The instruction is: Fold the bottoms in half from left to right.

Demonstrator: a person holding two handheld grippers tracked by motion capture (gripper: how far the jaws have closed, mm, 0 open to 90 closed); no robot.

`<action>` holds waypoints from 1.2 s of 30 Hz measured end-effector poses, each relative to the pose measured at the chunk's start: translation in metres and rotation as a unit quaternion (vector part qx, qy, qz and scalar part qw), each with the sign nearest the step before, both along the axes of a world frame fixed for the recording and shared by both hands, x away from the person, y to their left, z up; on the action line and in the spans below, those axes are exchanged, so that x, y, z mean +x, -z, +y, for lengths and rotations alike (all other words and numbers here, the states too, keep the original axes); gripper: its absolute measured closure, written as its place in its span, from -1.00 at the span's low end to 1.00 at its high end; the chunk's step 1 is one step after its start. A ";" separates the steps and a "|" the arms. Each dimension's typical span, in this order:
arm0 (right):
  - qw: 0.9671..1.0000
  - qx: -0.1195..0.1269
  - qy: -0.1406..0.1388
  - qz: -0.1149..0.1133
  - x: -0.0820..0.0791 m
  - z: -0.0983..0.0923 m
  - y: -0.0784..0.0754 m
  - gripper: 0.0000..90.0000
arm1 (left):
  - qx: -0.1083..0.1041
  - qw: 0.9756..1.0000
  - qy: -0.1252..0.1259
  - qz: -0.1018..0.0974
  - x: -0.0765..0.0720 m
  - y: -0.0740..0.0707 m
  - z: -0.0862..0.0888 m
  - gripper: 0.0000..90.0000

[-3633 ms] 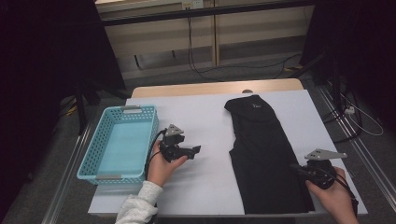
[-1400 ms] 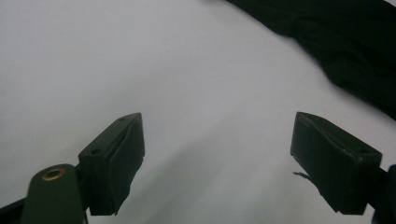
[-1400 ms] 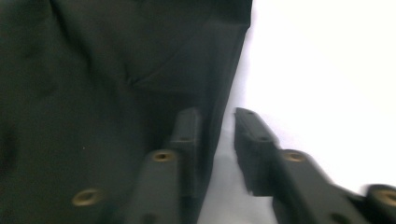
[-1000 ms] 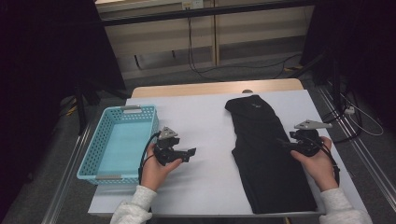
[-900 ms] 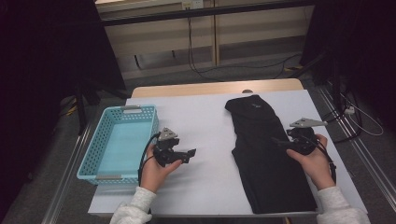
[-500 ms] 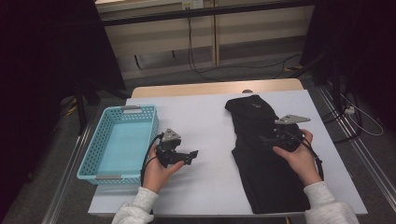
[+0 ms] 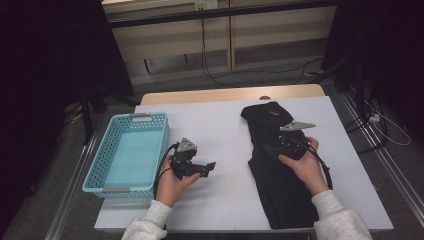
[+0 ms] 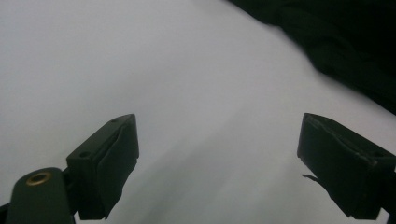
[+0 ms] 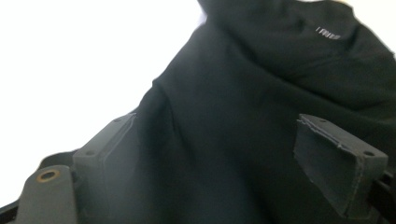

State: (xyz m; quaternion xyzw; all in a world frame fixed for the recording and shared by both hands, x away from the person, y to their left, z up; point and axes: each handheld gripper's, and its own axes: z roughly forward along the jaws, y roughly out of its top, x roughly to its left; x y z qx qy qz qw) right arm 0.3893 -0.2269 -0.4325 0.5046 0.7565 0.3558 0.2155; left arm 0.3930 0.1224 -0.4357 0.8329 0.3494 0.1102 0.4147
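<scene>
A black garment [image 7: 280, 170] lies stretched lengthwise on the right half of the white worktop [image 7: 220, 125], running from the centre right of the high view down to its lower edge. Its upper end is folded over and carries a small white label [image 9: 328, 32], seen in the upper right of the right gripper view.

The right hand-held gripper [image 7: 272, 148] sits over the upper part of the garment at centre right of the high view, pointing toward the left of the frame. Its jaws have just been opening and stand wide; dark cloth lies beneath and between them, but the pads do not press on it.

The left hand-held gripper [image 7: 206, 169] rests low over bare worktop at lower centre left, jaws wide with nothing between them. Just to its left stands a light blue basket [image 7: 100, 170]. In the left gripper view the garment's edge crosses the upper right corner.
</scene>
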 end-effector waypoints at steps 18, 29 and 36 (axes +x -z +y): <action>1.000 -0.014 -0.014 -0.002 0.010 0.033 0.007 -0.61 | -0.007 1.000 -0.006 0.009 0.001 0.003 0.001 -0.72; 0.998 -0.044 -0.026 0.035 0.017 0.055 0.026 -0.42 | -0.008 1.000 -0.008 0.011 0.002 0.006 0.004 -0.72; 0.999 -0.036 -0.022 0.025 0.016 0.052 0.027 -0.22 | -0.005 1.000 -0.006 0.010 0.001 0.004 0.005 -0.71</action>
